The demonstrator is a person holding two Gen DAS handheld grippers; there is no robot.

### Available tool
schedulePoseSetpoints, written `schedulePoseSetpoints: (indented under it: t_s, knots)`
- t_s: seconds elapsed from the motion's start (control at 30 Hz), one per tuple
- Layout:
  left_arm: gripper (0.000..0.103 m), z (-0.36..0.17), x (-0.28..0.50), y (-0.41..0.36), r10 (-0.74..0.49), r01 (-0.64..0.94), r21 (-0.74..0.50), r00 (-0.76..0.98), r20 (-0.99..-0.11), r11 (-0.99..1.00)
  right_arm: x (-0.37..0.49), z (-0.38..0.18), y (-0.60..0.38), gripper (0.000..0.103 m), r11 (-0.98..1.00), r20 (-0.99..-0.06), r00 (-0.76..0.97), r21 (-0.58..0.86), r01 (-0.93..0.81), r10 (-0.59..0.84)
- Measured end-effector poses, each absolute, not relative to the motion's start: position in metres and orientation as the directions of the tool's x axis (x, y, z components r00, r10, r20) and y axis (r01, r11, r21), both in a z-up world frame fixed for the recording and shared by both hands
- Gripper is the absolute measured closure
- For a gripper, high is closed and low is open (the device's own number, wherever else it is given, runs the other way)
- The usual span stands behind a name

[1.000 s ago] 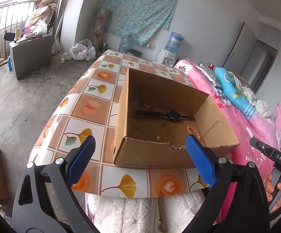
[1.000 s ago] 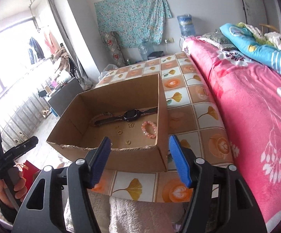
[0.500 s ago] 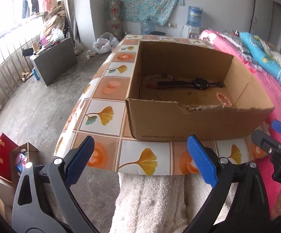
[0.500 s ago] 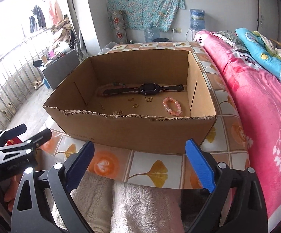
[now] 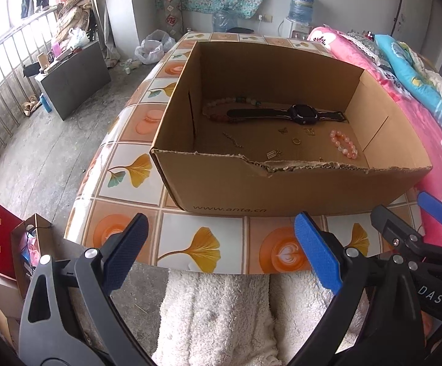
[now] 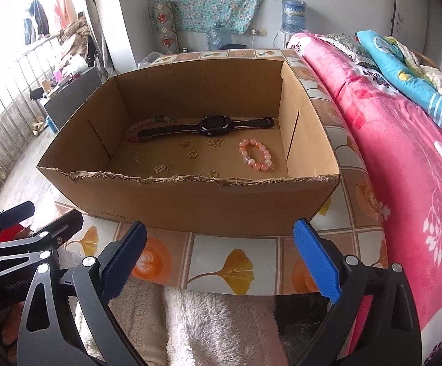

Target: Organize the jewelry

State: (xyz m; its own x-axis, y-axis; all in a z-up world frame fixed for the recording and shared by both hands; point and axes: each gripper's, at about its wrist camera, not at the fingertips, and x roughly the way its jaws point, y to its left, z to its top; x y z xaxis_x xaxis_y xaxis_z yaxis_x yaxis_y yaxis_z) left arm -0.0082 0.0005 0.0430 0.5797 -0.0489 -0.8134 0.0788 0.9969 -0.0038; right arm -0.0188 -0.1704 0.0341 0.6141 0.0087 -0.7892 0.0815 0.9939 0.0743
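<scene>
An open cardboard box [image 5: 282, 192] [image 6: 190, 204] stands on a tiled table. Inside lie a black watch [image 5: 300, 114] [image 6: 211, 125], a pink bead bracelet [image 5: 344, 144] [image 6: 256, 154], a longer bead strand [image 5: 221, 106] [image 6: 141, 126] partly under the watch strap, a gold ring [image 6: 192, 154] and small gold pieces [image 5: 274, 153]. My left gripper [image 5: 221, 247] hangs open before the table's near edge, nothing between its blue pads. My right gripper [image 6: 219, 250] is open too, empty, in front of the box's near wall. Each gripper shows at the edge of the other's view.
A pink flowered bed [image 6: 404, 152] runs along the table's right side. White fleece clothing [image 5: 214, 314] lies below the table edge. Left of the table are a bare concrete floor, a grey cabinet [image 5: 71, 76] and gift bags [image 5: 4, 244] low at the left.
Both views have drawn back and lower, now facing the box's near wall from the table's front edge. My right gripper's jaws have spread much wider. Nothing in the box moved.
</scene>
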Motion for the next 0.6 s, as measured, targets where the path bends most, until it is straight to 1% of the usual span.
schedulePoseSetpoints:
  t_s: [0.6]
  knots:
    - [0.010, 0.0397, 0.0007, -0.0077, -0.026, 0.070, 0.015, 0.545, -0.838, 0.997, -0.0126, 0.0312, -0.1743, 0.009, 0.992, -0.808, 0.589, 0.079, 0.102, 0.003]
